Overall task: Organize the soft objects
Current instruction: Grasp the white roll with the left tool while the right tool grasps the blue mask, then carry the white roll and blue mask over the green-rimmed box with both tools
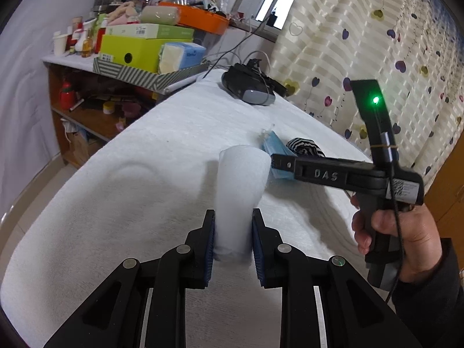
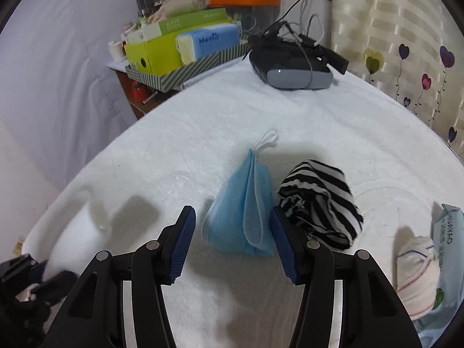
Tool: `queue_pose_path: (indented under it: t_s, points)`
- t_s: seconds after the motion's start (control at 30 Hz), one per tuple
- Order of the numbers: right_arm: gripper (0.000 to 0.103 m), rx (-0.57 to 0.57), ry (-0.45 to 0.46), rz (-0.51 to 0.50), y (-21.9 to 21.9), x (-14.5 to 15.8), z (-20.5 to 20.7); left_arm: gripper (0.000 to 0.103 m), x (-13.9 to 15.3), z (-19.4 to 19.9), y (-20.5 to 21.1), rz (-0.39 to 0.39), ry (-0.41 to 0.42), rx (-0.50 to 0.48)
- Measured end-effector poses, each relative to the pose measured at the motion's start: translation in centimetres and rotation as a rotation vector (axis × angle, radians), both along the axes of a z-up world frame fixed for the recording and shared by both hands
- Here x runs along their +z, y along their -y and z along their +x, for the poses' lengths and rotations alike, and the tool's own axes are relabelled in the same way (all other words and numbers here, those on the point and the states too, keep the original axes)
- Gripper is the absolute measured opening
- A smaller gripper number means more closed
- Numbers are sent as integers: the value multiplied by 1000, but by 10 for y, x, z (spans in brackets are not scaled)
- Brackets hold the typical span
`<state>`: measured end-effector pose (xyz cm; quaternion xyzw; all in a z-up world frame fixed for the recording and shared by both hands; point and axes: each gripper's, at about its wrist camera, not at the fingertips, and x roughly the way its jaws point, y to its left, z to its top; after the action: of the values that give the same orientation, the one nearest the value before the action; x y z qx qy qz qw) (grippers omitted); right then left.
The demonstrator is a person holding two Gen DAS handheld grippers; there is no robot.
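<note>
A white rolled cloth (image 1: pixel 242 185) stands up between the blue pads of my left gripper (image 1: pixel 233 226), which is shut on its lower end above the white bed cover (image 1: pixel 145 191). A folded blue face mask (image 2: pixel 246 214) lies on the cover between the fingers of my right gripper (image 2: pixel 232 223), which is open. Its left pad is clear of the mask and its right pad is at the mask's edge. A black-and-white striped cloth (image 2: pixel 319 203) lies bundled just right of the mask. In the left wrist view a hand holds the right gripper (image 1: pixel 278 163) over the mask (image 1: pixel 275 145).
A dark VR headset (image 2: pixel 290 66) with cables sits at the far end of the bed. A striped tray (image 1: pixel 145 75) of boxes and tissues rests on a cluttered shelf at far left. A striped sock (image 2: pixel 417 275) and a wipes pack (image 2: pixel 448 243) lie at near right. A curtain (image 1: pixel 362 43) hangs along the right.
</note>
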<state>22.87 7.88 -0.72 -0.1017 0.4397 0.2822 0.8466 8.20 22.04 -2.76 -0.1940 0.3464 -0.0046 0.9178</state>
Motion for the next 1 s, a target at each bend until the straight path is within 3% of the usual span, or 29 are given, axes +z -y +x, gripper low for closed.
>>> queue_pose_path:
  t_s: [0.1,0.23,0.4,1.0]
  points:
    - [40,9,14,-21,-3,-3,-2,22,-1,1,-4,-6,4,6]
    - [38,6,21,-62,-9,-8,2,22,-4,3,-4,-20,-1,8]
    - [21,-2,45,-96,-9,-8,-2,22,-3,2,-3,-19,2,10]
    - [20,24,137,142,69,67,-99,22,41,-22,47,8,93,-8]
